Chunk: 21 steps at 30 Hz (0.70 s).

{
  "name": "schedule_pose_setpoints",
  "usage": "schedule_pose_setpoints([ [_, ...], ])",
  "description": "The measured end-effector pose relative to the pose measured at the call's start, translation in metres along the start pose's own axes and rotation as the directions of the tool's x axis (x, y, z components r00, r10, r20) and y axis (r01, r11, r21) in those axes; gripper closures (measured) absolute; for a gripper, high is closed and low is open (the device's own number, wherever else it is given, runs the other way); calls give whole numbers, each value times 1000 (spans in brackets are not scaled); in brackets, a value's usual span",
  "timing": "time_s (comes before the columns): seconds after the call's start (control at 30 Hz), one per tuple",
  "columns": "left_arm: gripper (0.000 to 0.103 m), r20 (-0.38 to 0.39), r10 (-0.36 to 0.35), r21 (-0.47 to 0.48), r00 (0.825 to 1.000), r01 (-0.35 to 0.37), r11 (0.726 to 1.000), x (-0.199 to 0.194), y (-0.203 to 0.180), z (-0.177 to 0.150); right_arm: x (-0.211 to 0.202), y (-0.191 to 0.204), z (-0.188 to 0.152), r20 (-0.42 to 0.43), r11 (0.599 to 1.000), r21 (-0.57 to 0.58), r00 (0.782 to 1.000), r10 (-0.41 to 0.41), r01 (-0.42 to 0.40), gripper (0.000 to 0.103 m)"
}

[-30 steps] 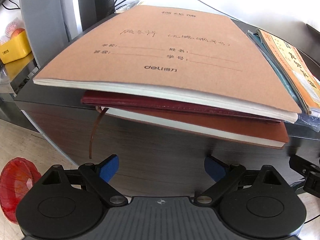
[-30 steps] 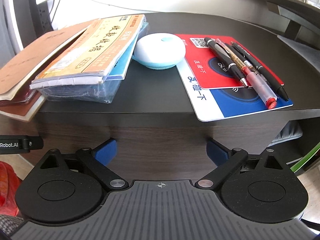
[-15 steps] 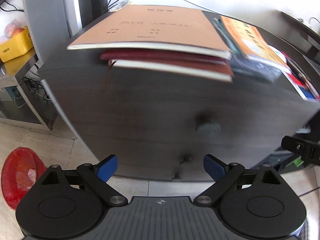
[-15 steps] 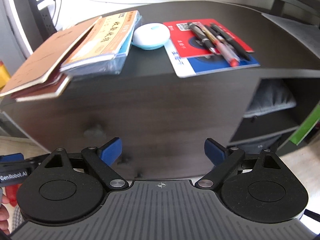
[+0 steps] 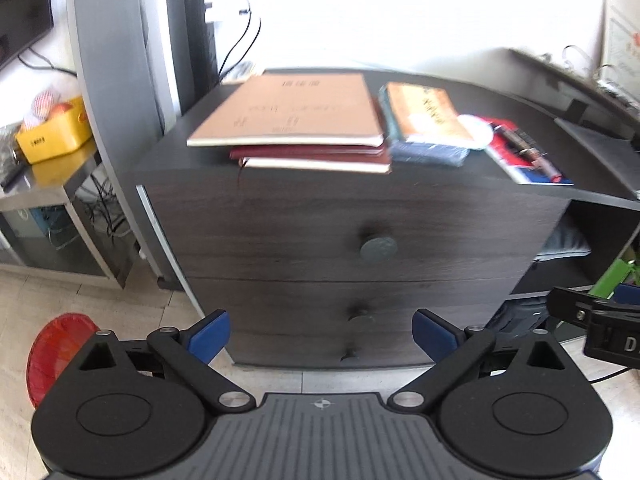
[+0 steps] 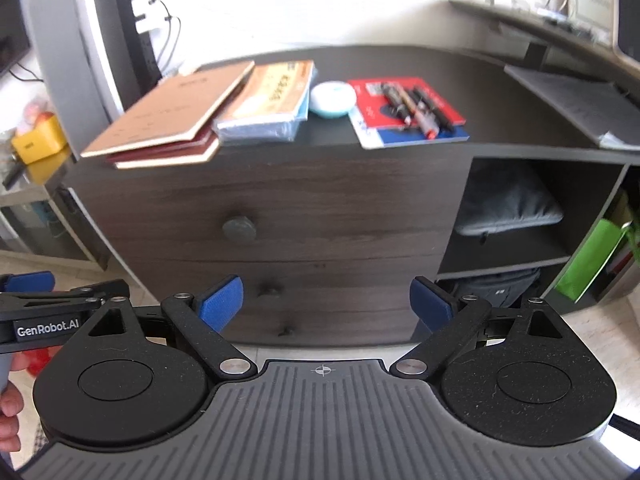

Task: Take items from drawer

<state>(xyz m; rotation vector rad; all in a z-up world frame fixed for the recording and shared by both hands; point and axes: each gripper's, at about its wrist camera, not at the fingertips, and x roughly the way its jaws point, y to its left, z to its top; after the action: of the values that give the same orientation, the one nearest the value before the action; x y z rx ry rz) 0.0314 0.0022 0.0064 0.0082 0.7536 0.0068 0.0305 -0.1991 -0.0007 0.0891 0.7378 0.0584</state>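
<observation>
So we've got both grippers held out in front of a dark wood drawer cabinet [image 5: 320, 208], and neither one is touching it. The left gripper [image 5: 320, 334] has its blue pads spread wide, jaws have just been opening a bit more, and nothing sits between them. The right gripper [image 6: 326, 300] is also wide apart with nothing in its grasp. All the drawers look closed. The top drawer's round knob [image 5: 378, 247] is above and a little right of the left jaws; from the right wrist view that same knob [image 6: 239, 227] is up and to the left of the right jaws. Smaller knobs [image 5: 360, 316] lower down fall right in the gap between the left pads. On top, far past the jaws, we see a tan notebook [image 5: 292, 110] stacked on maroon books [image 5: 316, 158], an orange booklet [image 6: 276, 88], a pale round gadget [image 6: 332, 98], and pens [image 6: 416, 110] lying on red and blue cards [image 6: 408, 120]. It's all a bit blurry.
</observation>
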Motion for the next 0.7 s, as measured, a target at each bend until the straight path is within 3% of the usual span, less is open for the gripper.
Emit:
schedule_pose_setpoints([
  [0.37, 1, 86, 14, 21, 996, -16, 1000, -56, -9, -17, -56, 15, -13, 77, 999, -27, 996, 34, -32, 9],
  [0.7, 1, 119, 33, 29, 992, -36, 999, -69, -14, -16, -82, 20, -15, 150, 999, -44, 988, 34, -28, 8],
])
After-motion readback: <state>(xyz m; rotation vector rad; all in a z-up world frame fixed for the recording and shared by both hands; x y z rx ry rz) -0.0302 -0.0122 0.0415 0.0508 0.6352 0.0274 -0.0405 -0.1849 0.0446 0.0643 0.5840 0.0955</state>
